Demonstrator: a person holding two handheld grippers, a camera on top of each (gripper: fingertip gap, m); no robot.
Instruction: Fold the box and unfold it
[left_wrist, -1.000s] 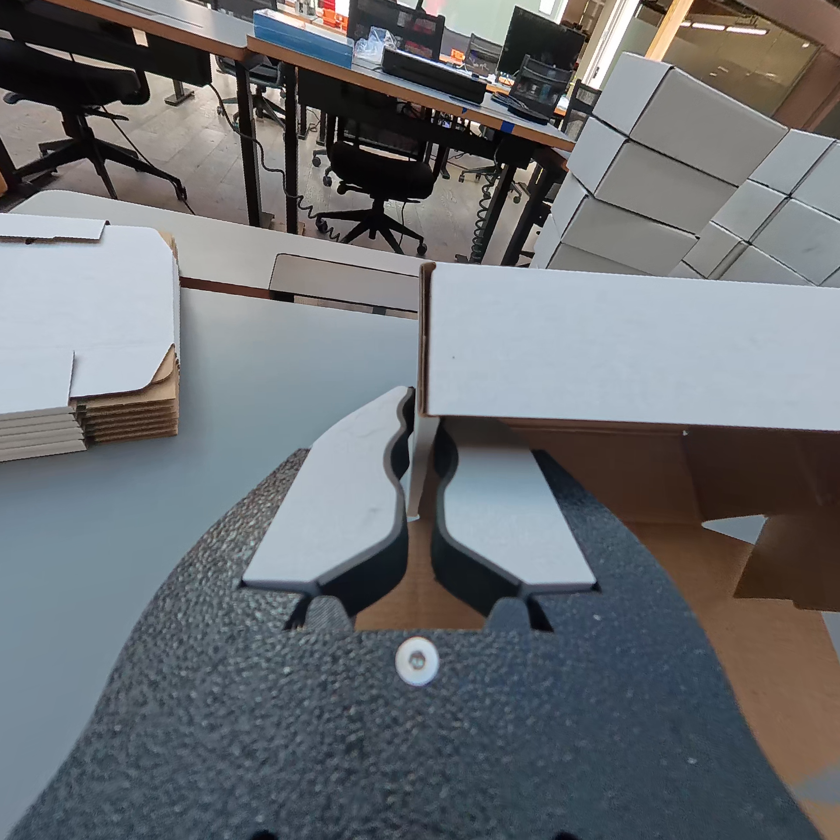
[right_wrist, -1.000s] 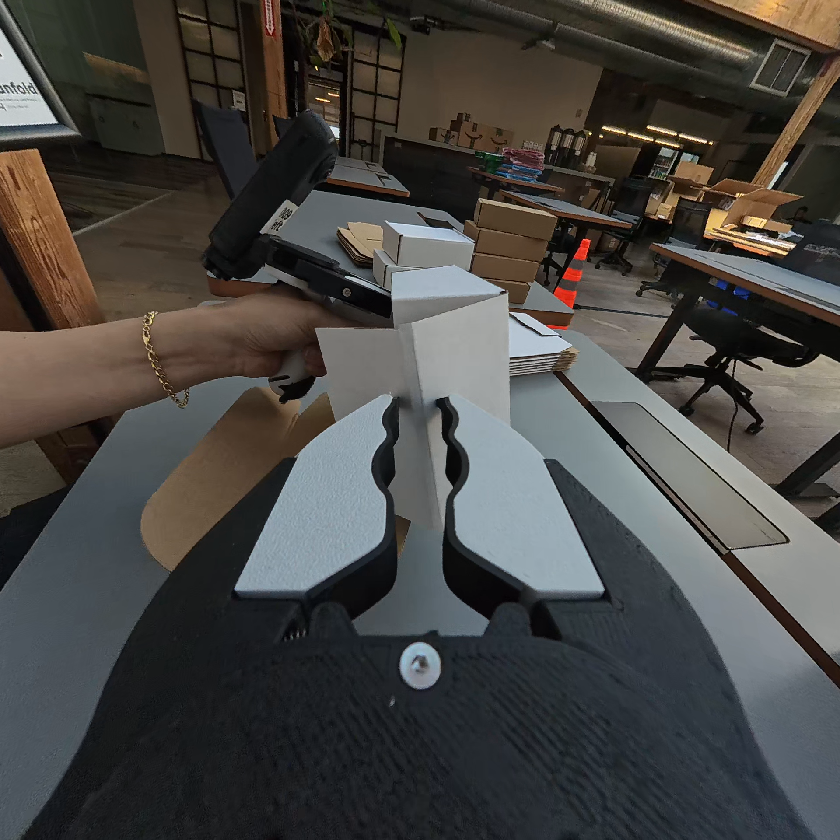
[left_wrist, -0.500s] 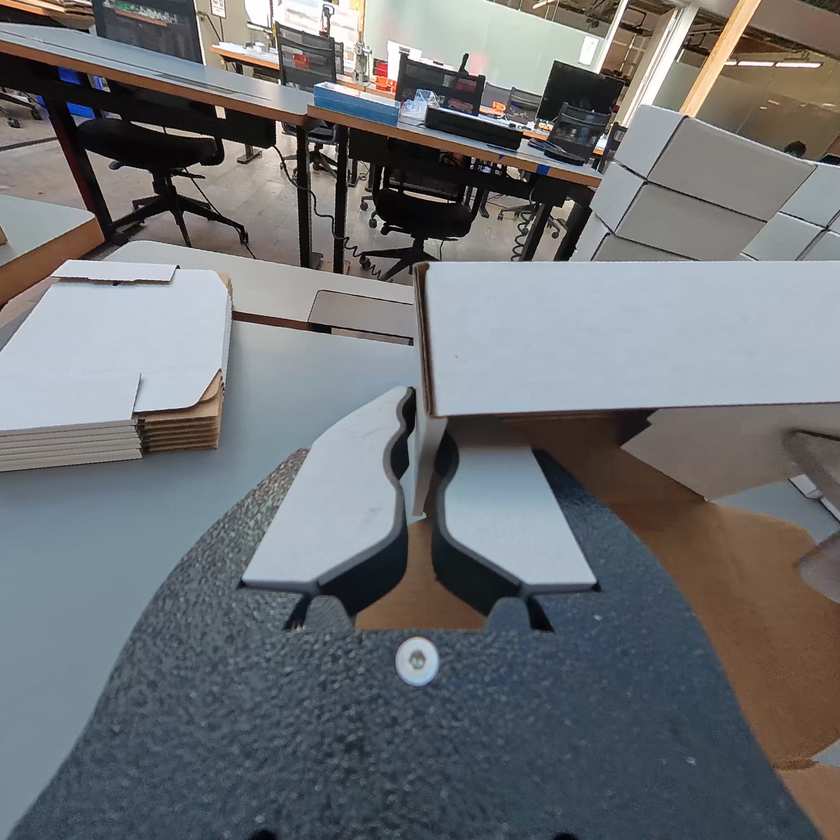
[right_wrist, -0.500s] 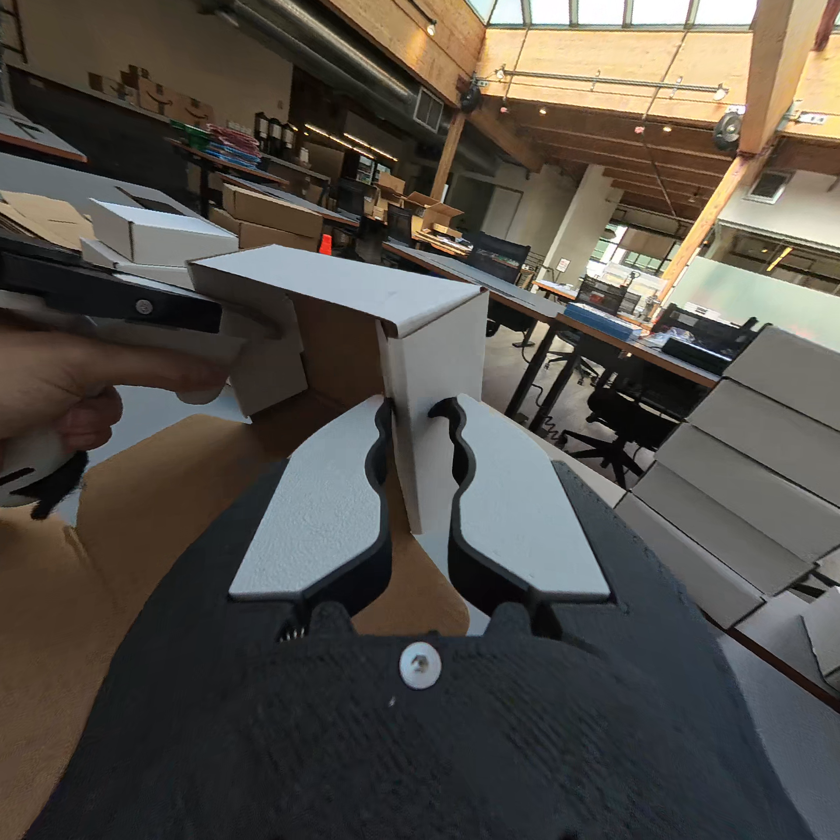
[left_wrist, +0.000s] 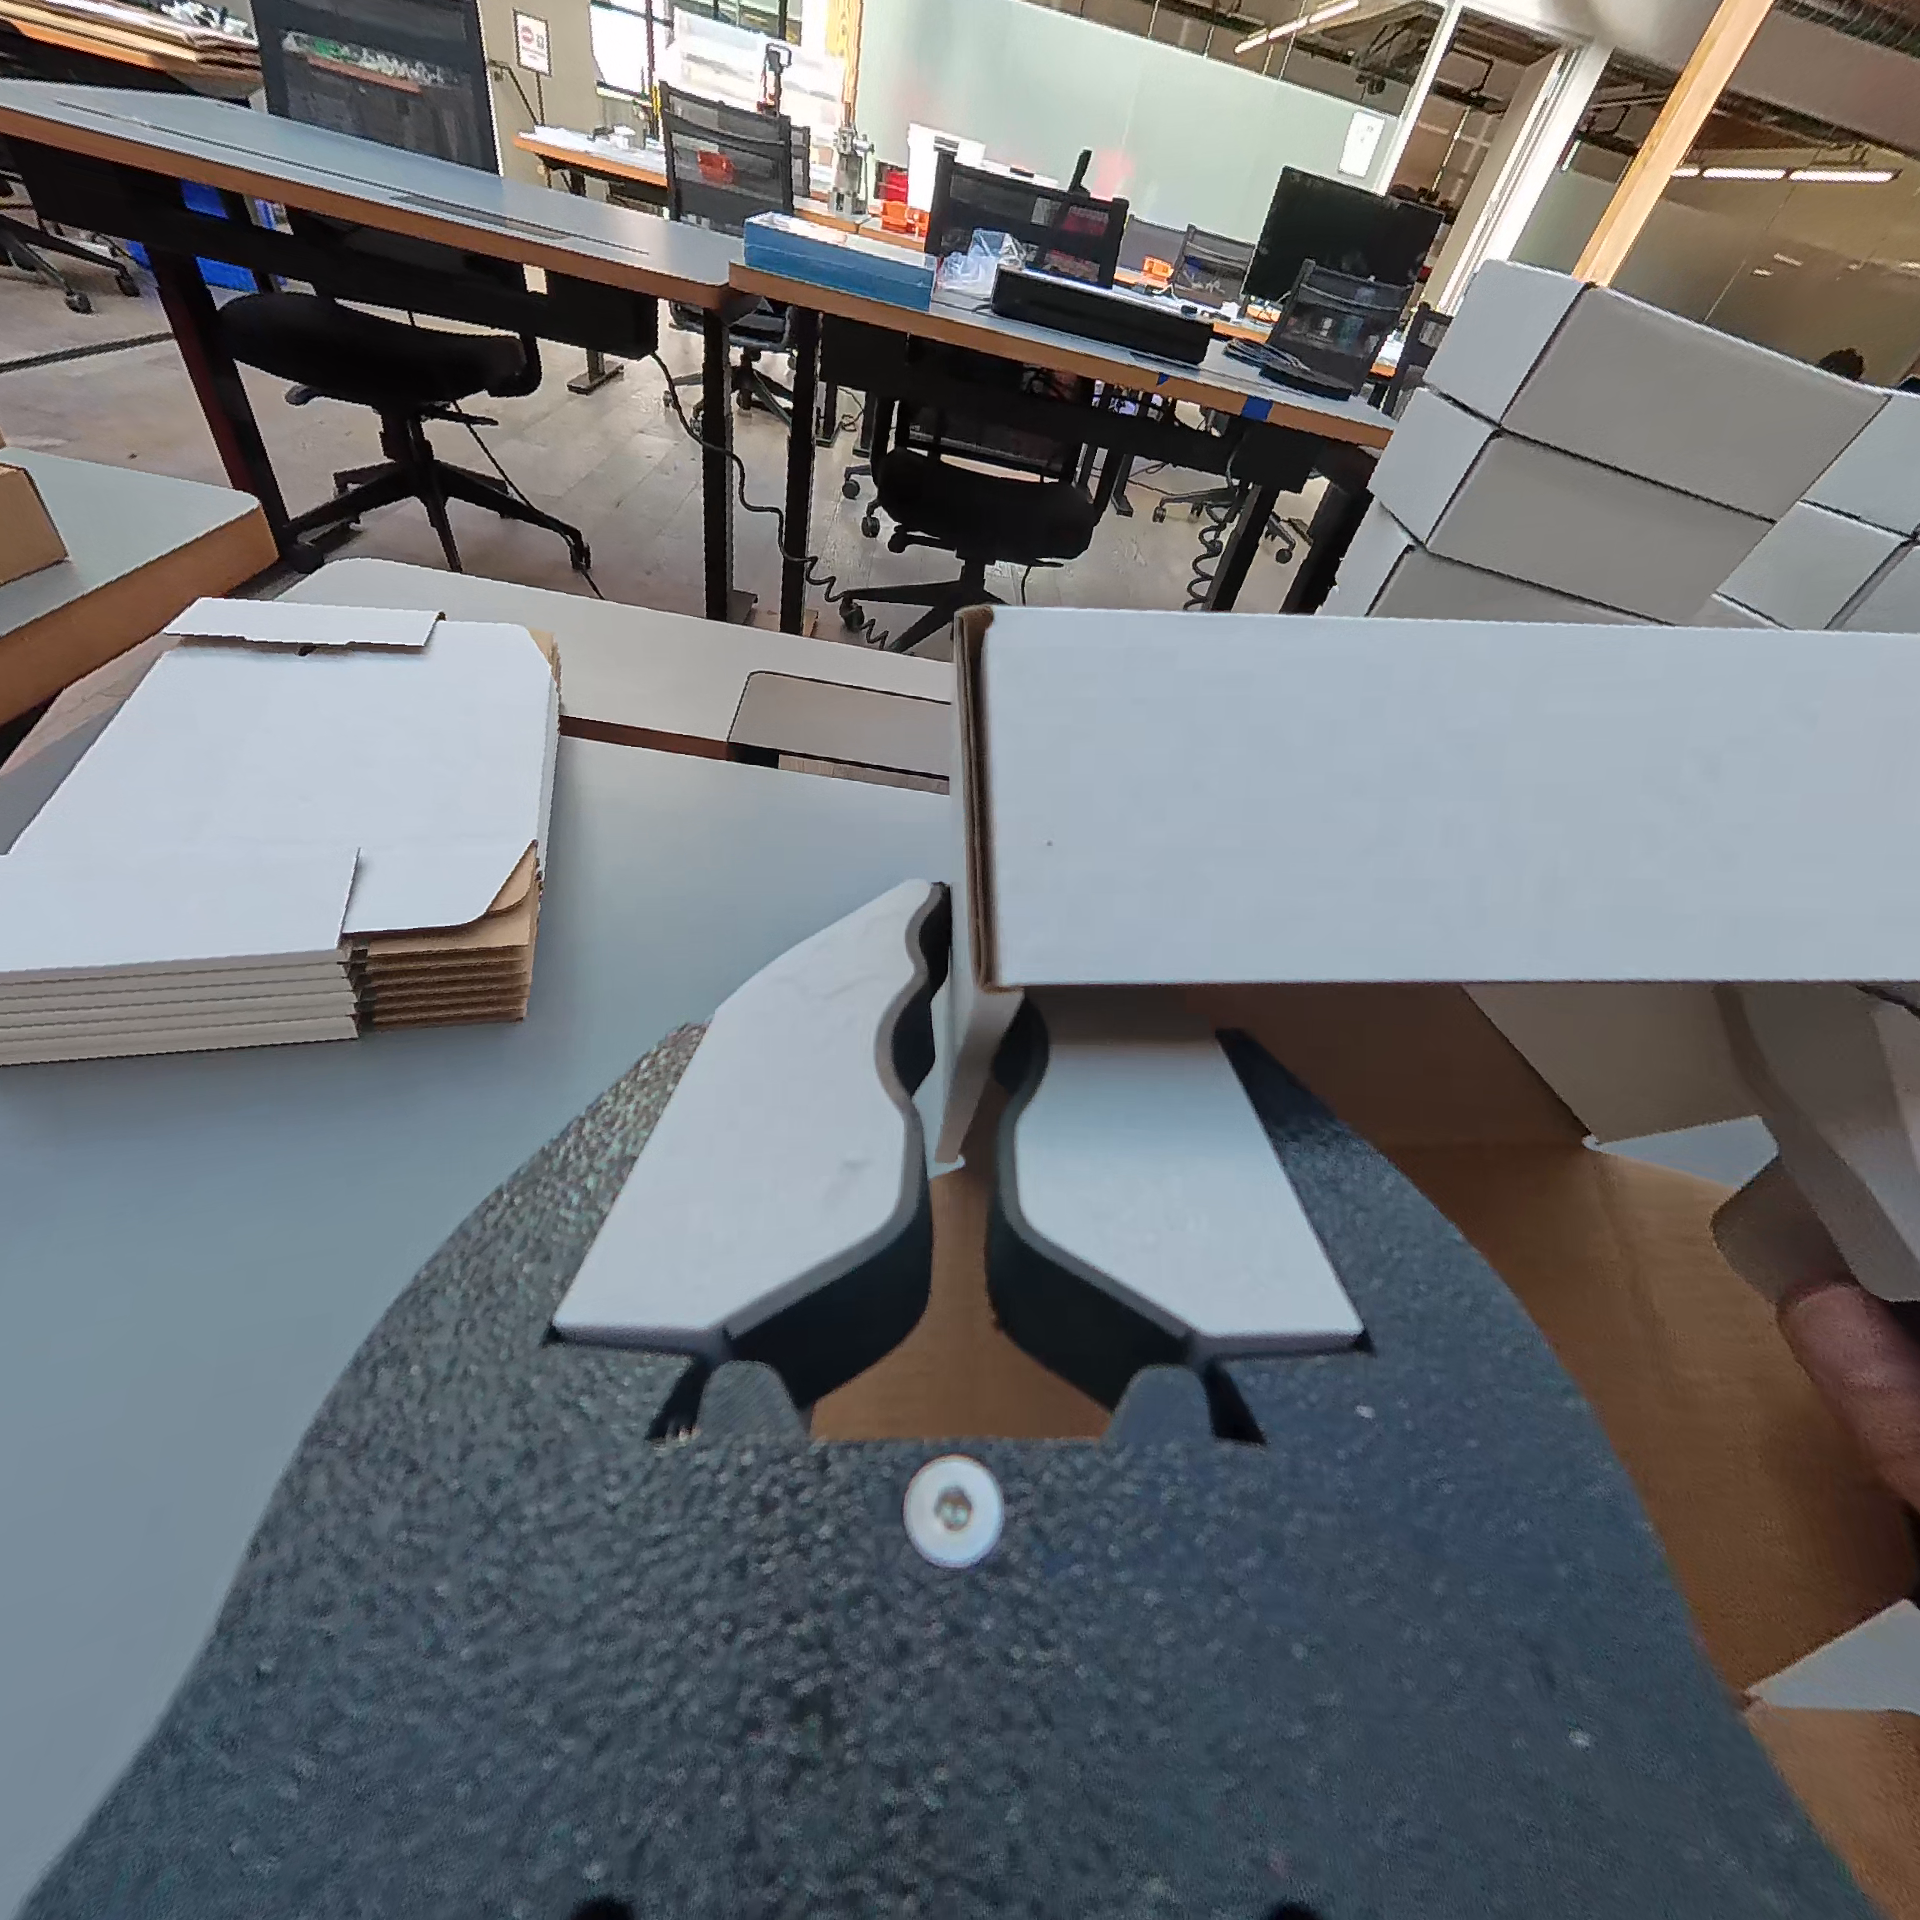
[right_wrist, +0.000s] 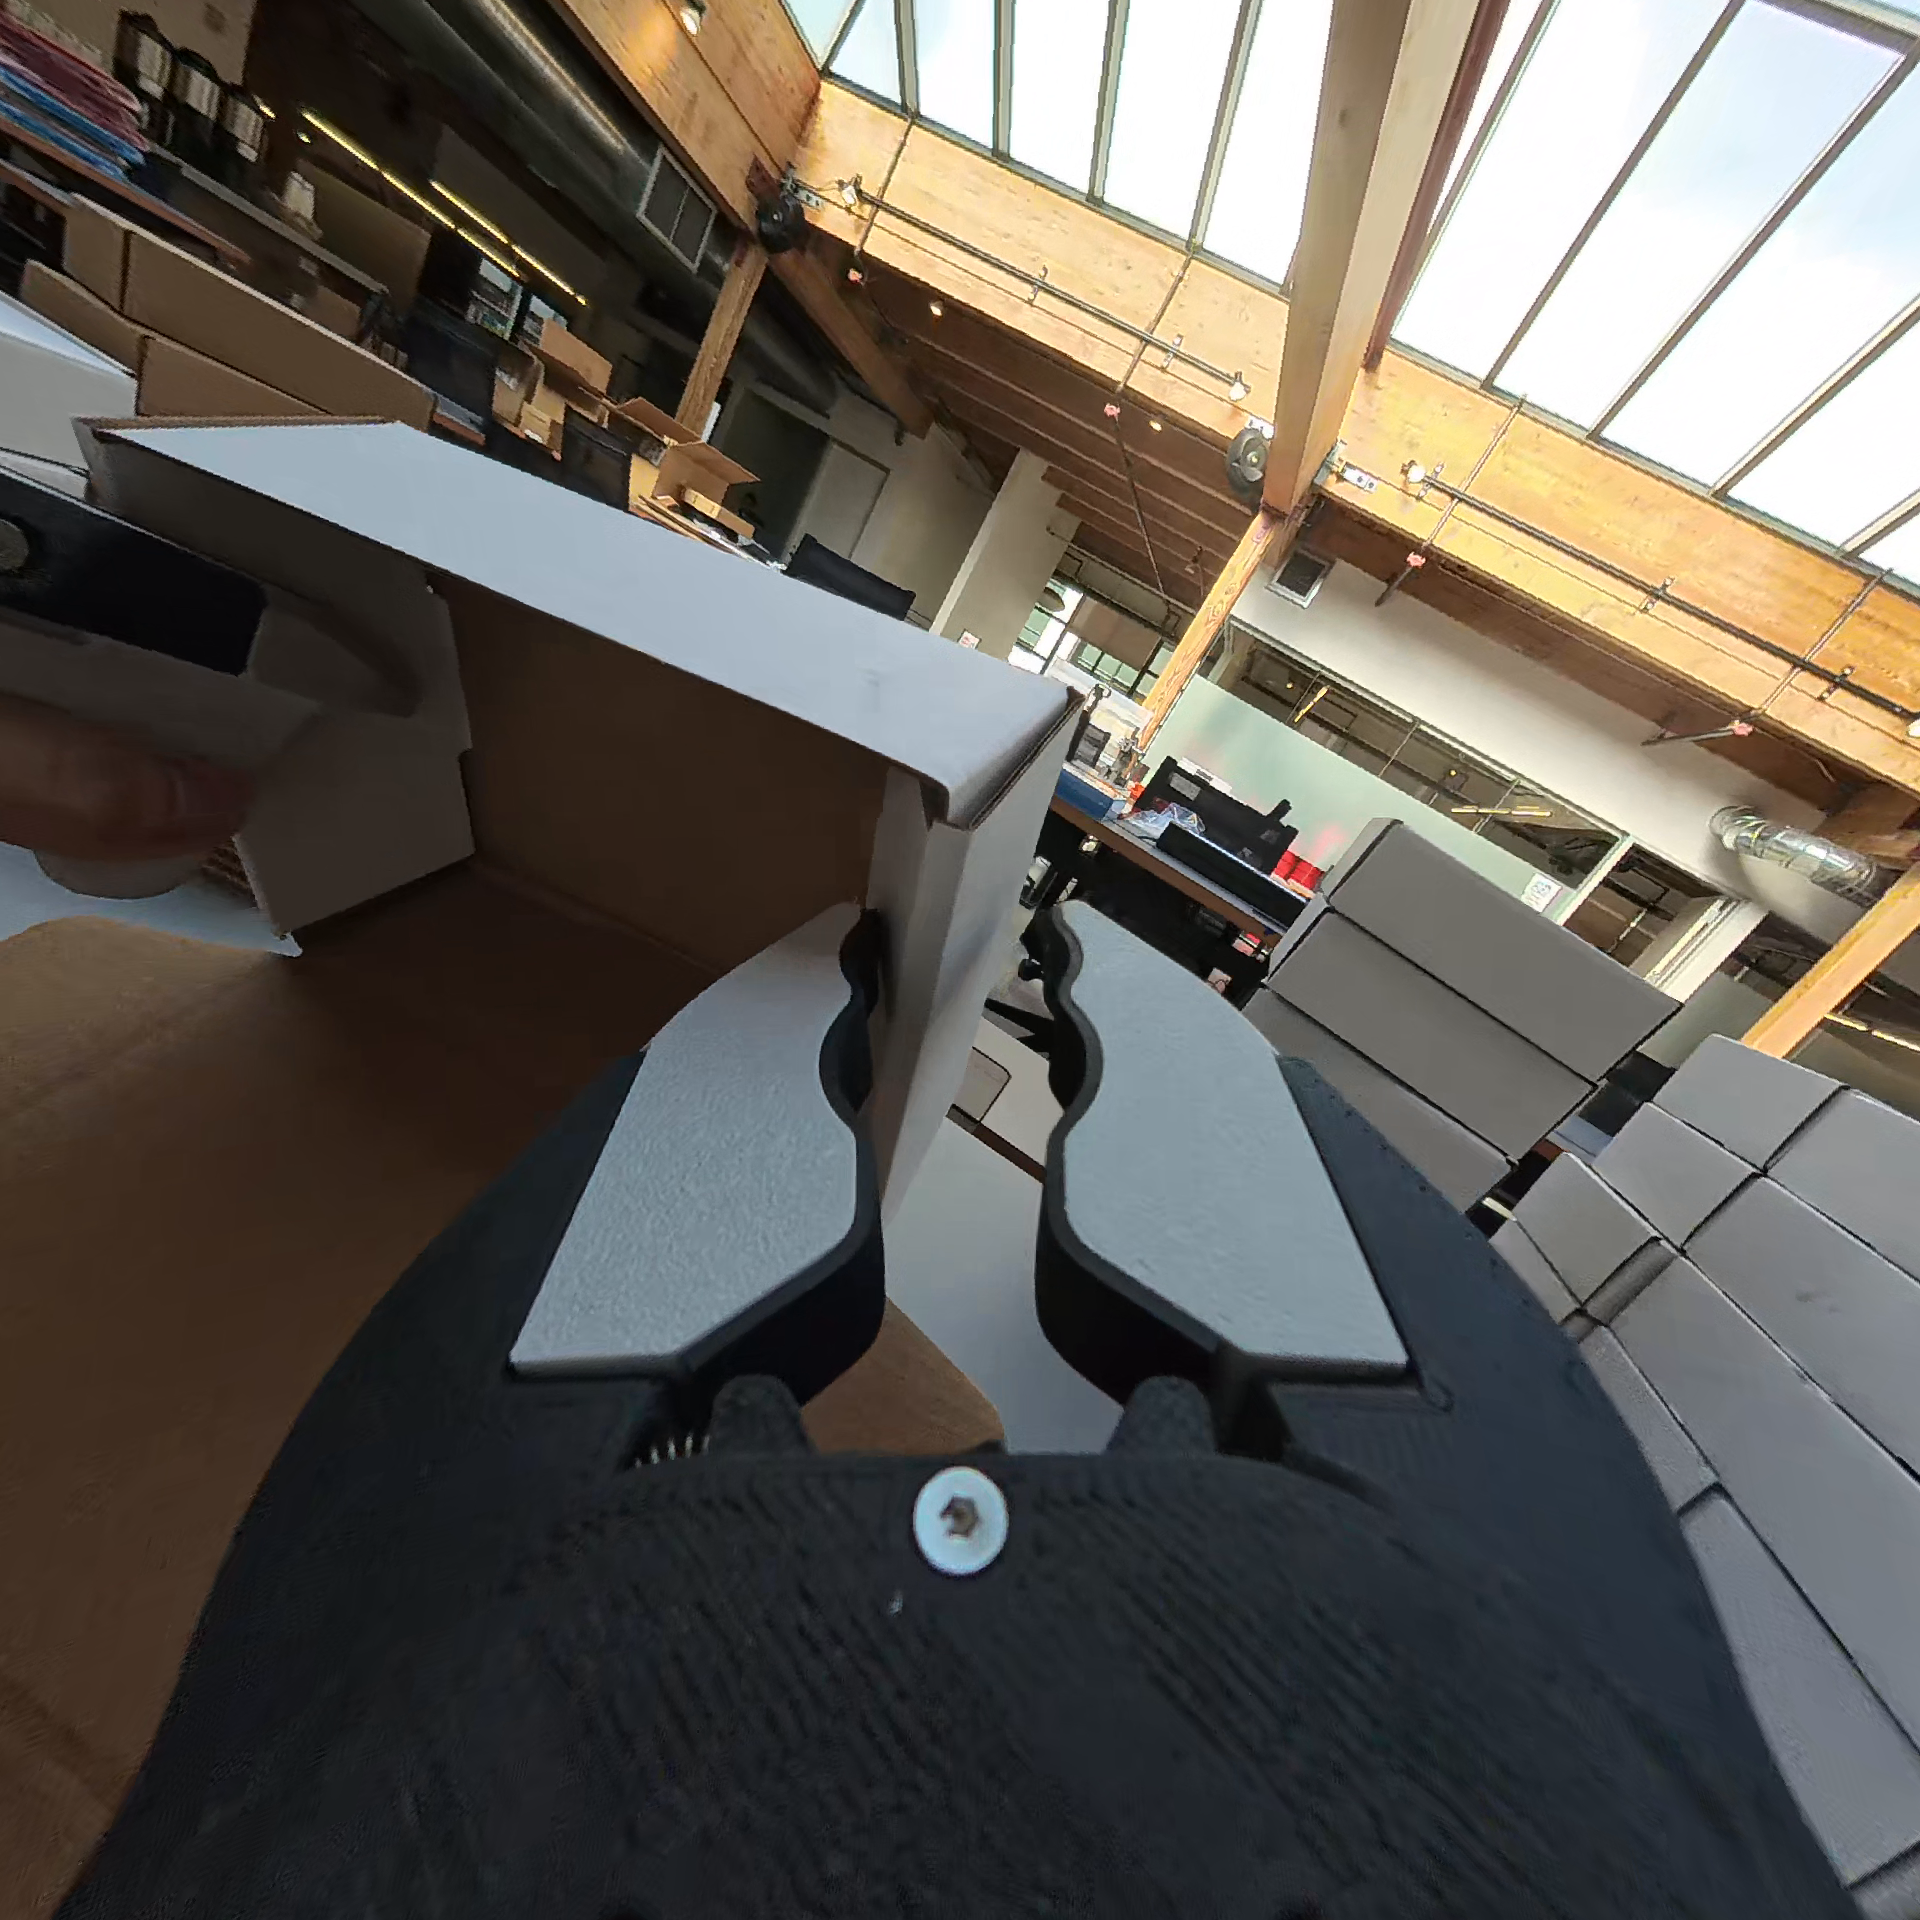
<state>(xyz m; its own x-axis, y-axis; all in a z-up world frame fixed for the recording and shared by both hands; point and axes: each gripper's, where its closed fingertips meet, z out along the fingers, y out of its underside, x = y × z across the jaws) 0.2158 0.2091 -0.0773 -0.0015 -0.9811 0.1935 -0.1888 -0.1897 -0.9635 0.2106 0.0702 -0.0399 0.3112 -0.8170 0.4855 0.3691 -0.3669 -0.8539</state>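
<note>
Half-formed box (left_wrist: 1434, 800) stood at twelve o'clock; left gripper (left_wrist: 966, 1049) clamped its end flap while right gripper (right_wrist: 961, 1023), clenched a second earlier, had released its flap, suggesting that fold was set.

Black textured grippers (left_wrist: 971, 997), grey fingers (right_wrist: 717, 1174), silver screws (left_wrist: 953, 1509)

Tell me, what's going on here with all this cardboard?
A person is folding a white cardboard box with a handheld gripper in each hand. The left gripper is shut on the flap at one end of the raised side wall. The right gripper has its jaws apart around the flap at the other end, which touches only one finger. The box is half formed, its brown inside open on the grey table. A stack of flat box blanks and finished white boxes sit nearby.
</note>
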